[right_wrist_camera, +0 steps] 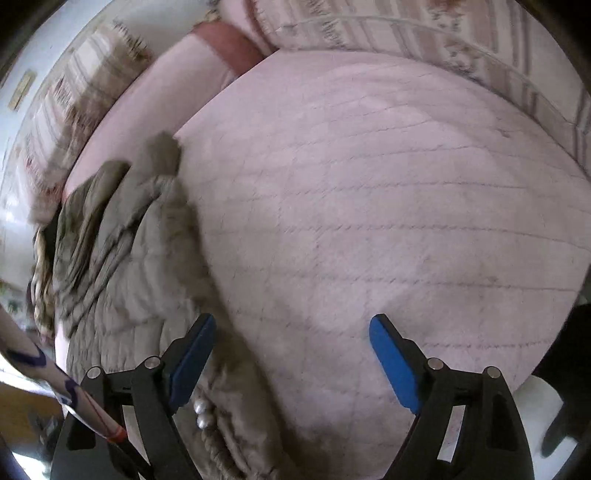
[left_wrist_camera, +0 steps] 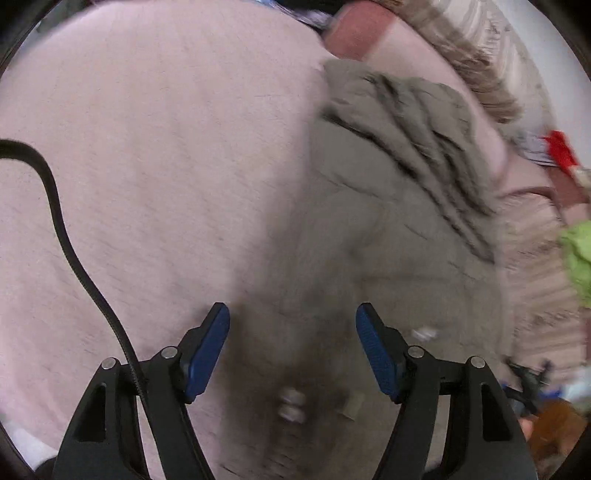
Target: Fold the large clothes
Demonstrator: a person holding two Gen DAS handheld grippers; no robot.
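Note:
A large grey-brown quilted garment (left_wrist_camera: 388, 221) lies crumpled on a pink bed cover (left_wrist_camera: 147, 166). In the left wrist view it fills the middle and right, blurred near the fingers. My left gripper (left_wrist_camera: 292, 325) is open and empty, just above the garment's near part, where pale round beads (left_wrist_camera: 291, 406) show. In the right wrist view the garment (right_wrist_camera: 122, 266) lies at the left on the pink cover (right_wrist_camera: 369, 203). My right gripper (right_wrist_camera: 291, 332) is open and empty; its left finger (right_wrist_camera: 192, 354) is over the garment's edge, near pearl-like beads (right_wrist_camera: 201, 413).
A dark red cushion (left_wrist_camera: 358, 33) and a striped floral headboard or bedding (right_wrist_camera: 406, 40) lie at the far side. A black cable (left_wrist_camera: 62, 229) crosses the left wrist view. A lime-green cloth (left_wrist_camera: 578, 254) is at the right. A patterned stick (right_wrist_camera: 55, 387) lies low left.

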